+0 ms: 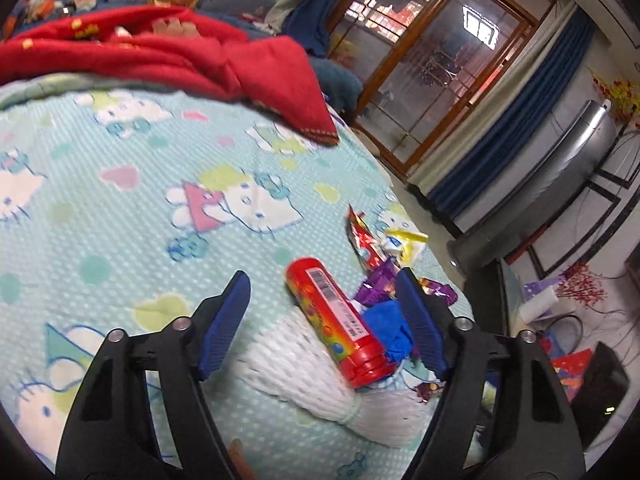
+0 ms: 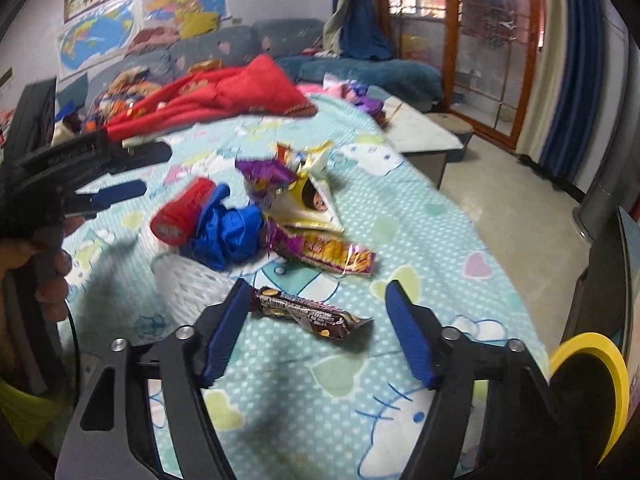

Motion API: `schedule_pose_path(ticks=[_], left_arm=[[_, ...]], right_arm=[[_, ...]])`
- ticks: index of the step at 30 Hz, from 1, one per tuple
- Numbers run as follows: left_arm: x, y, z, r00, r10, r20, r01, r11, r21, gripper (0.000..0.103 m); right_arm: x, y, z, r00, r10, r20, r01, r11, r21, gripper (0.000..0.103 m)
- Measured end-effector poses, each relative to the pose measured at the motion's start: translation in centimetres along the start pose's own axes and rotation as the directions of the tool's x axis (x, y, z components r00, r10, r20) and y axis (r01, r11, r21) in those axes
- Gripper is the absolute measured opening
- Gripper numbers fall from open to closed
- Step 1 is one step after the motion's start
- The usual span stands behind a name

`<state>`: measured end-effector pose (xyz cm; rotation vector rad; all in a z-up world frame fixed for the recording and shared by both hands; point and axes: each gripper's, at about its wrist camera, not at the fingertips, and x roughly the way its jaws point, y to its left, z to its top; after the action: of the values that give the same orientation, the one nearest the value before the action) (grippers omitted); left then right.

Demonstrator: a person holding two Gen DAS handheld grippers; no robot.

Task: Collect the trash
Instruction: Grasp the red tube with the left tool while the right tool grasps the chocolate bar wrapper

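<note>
A pile of trash lies on the Hello Kitty blanket (image 1: 120, 208). A red candy tube (image 1: 336, 320) lies on white foam netting (image 1: 304, 372), beside crumpled blue plastic (image 1: 392, 328) and purple wrappers (image 1: 380, 280). My left gripper (image 1: 324, 304) is open, its jaws on either side of the tube, not touching. In the right wrist view the tube (image 2: 184, 212), blue plastic (image 2: 232, 232), purple wrapper (image 2: 332, 254) and yellow packet (image 2: 308, 204) lie ahead. My right gripper (image 2: 316, 300) is open around a dark brown snack wrapper (image 2: 312, 314). The left gripper (image 2: 120, 176) shows at the left.
A red quilt (image 1: 180, 56) lies at the blanket's far end before a grey sofa (image 2: 224, 48). A low table (image 2: 424, 132) and tiled floor are to the right. A yellow-rimmed black bin (image 2: 588, 396) stands at the lower right. A fan heater (image 1: 560, 184) stands near the curtains.
</note>
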<state>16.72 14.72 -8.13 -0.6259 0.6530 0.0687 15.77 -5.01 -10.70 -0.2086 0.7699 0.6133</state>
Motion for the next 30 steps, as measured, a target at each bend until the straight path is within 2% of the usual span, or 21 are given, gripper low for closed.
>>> schedule_pose_path(ticks=[4,7,13,15,21,30], left_arm=[[1.1,-0.4,-0.2,1.000,-0.017,-0.025,0.017,1.000,0.002,0.060],[1.8,-0.6,-0.5,0.999,-0.024,-0.046,0.024,1.000,-0.001,0.056],[3.3,-0.1,-0.8,0.995,-0.025,-0.095,0.022,0.999,-0.025,0.049],[3.6,0.3,-0.9,0.994,-0.022,-0.107,0.019,0.999,-0.034,0.041],[3.7,0.9,-1.0,0.991,-0.049,-0.125,0.041,0.997,-0.059,0.038],[1.0,2.8,-0.7,0.986,-0.154,-0.064,0.140,0.974,-0.177,0.031]], right_arm=[[1.8,-0.1,-0.6,0.997,0.036,-0.063,-0.036,0.999,-0.002,0.034],[2.5,-0.2,-1.3,0.997,0.031,-0.074,-0.031,1.000,-0.001,0.029],[1.9,-0.4,-1.9,0.997,0.046,-0.065,-0.046,0.999,0.015,0.026],[1.5,-0.3,-2.2,0.997,0.046,-0.065,-0.045,0.999,0.015,0.026],[0.9,-0.1,-2.6,0.996,0.049,-0.069,-0.047,0.999,0.022,0.025],[0.2,-0.1,-2.7,0.997,0.050,-0.067,-0.047,0.998,0.044,0.022]])
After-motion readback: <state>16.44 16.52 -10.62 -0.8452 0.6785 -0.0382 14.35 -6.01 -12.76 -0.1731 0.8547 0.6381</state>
